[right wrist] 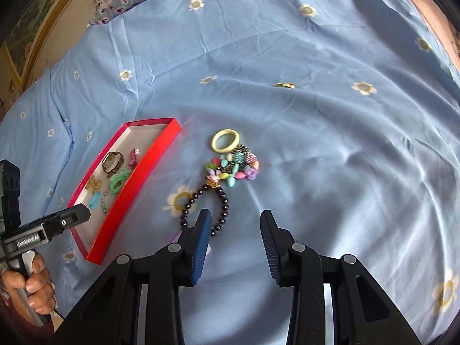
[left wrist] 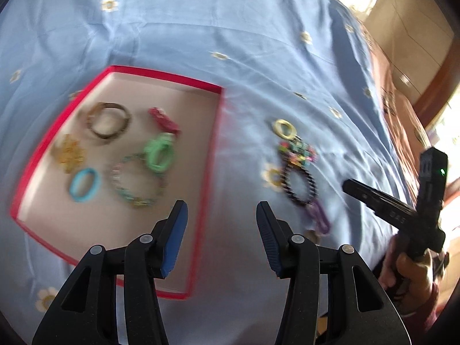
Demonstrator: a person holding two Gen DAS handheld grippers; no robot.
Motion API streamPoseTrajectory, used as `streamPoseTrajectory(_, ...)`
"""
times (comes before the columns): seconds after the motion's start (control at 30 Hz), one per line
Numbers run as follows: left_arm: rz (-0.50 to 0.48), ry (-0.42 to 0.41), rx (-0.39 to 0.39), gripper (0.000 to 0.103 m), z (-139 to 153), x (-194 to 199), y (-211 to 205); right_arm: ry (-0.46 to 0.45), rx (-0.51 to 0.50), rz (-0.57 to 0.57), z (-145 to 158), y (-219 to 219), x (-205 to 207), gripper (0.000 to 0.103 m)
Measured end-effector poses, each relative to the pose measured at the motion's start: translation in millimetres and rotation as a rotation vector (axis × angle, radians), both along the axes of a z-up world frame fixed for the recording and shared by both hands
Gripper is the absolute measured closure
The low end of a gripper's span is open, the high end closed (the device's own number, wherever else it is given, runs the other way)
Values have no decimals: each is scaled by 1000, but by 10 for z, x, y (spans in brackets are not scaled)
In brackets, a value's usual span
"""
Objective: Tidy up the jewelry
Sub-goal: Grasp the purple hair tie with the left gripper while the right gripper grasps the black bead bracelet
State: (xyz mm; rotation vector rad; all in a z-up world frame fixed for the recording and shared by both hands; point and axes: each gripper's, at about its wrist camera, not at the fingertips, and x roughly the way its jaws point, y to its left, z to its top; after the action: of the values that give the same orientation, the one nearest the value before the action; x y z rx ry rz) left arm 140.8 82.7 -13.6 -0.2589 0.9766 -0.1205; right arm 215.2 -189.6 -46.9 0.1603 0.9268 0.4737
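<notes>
both grippers empty above the bed

the left gripper (left wrist: 222, 231) hangs with jaws wide apart and nothing between them, over the right edge of the red tray (left wrist: 207, 172). the tray lies on the blue sheet (left wrist: 201, 28) of the bed. inside it sit a brown watch (left wrist: 107, 122), a red clip (left wrist: 164, 119), a green ring (left wrist: 158, 152), a gold brooch (left wrist: 69, 152), a light blue ring (left wrist: 84, 184) and a beaded bracelet (left wrist: 135, 184); the green ring touches the bracelet's upper edge. this view is blurred, so fine detail is lost.

the right gripper (right wrist: 235, 240) is likewise spread open and holds nothing. just ahead of its left finger lies a black bead bracelet (right wrist: 207, 207), part of it hidden behind that finger. touching the bracelet's far end is a cluster of coloured beads (right wrist: 234, 168), and beyond that a pale yellow ring (right wrist: 225, 141) lies flat on the sheet. all three sit on the bed just right of the tray, outside it. a purple piece (left wrist: 317, 215) lies near the black bracelet's near end. a small coloured item (right wrist: 285, 85) rests on the sheet well apart from the rest, too small to tell what it is.
</notes>
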Motion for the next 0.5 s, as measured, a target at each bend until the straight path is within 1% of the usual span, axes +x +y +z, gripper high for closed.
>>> streamPoseTrajectory(0.3, -147, 17, -45, 54, 2, 88, -635, -6, 28, -27, 17, -191, -17, 66)
streamPoseTrajectory(0.5, -221, 34, -25, 55, -111, 222, -987, -1, 41, -44, -4, -289, 2, 66)
